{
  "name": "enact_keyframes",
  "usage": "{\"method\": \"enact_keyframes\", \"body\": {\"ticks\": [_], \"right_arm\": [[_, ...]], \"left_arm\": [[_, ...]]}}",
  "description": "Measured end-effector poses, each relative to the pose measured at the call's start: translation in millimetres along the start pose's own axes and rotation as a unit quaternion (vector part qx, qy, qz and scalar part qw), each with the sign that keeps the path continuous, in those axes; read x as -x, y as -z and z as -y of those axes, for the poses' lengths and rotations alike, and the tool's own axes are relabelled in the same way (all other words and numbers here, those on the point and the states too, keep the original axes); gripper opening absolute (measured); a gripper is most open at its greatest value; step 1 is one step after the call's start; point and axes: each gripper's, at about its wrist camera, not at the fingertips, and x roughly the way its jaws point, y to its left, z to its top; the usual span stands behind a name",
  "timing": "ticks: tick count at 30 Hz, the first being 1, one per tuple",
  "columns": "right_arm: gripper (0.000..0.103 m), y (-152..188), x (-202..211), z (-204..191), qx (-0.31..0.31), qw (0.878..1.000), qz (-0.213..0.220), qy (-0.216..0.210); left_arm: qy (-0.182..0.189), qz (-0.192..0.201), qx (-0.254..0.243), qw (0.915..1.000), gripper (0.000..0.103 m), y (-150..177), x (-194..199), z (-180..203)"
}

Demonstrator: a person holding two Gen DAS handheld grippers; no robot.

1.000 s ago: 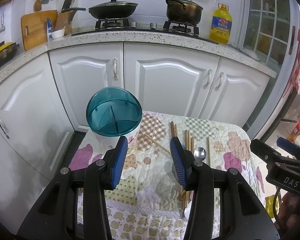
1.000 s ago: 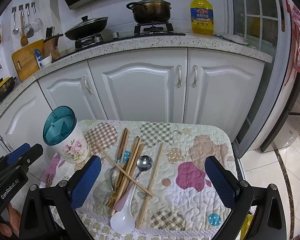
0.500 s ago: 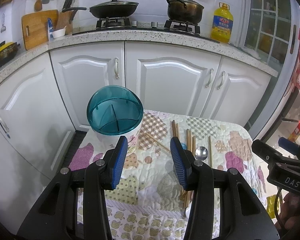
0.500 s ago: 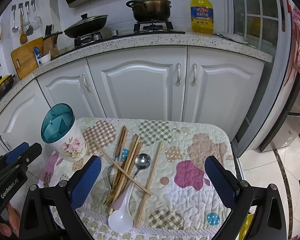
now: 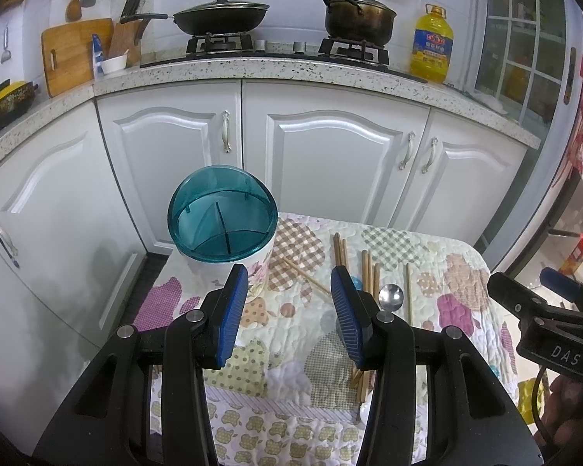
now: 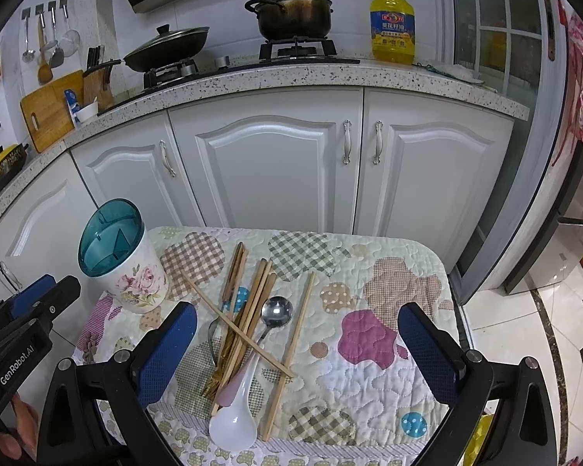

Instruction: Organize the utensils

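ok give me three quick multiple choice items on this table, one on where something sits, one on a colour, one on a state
1. Where does the utensil holder stand on the quilted mat?
A. at its left edge
B. in its middle
C. at its right edge

2. What colour is the holder's lid?
A. red
B. teal
C. yellow

3. How does the right claw stand?
A. shut on the metal spoon
B. shut on a chopstick
C. open, holding nothing

Answers:
1 A: the holder sits left of the chopsticks, by the mat's edge.
2 B: the see-through lid is teal.
3 C: both blue pads are wide apart above the pile, and the metal spoon lies on the mat.
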Motion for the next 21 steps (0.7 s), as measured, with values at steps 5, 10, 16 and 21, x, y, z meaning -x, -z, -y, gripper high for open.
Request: {"method": "enact_keyframes", "body": {"ticks": [5,10,16,21], "right_arm": [[0.103,-0.3,-0.4,0.0,0.001,1.000,0.000,0.000],[0.103,0.3,-1.1,0.6,0.003,1.000,-0.002,0.001],[0.103,1.4,-6.5,1.6,0.003,1.000,-0.009,0.001],[0.103,2.4,-14.0,4.2,0.002,1.000,-0.018,0.004]], "left_arm": [[0.000,-0.001,-0.001,1.0000,0.044,-0.2,0.0,0.2],[0.001,-0.003,0.000,1.0000,0.044,-0.2,-0.8,-0.3],[0.001,-0.009,0.002,1.0000,0.044,0.2,-5.5,-0.4],[0.008,-0.026,0.020,0.9994,0.044,2.3,-17.5,-6.9]]}}
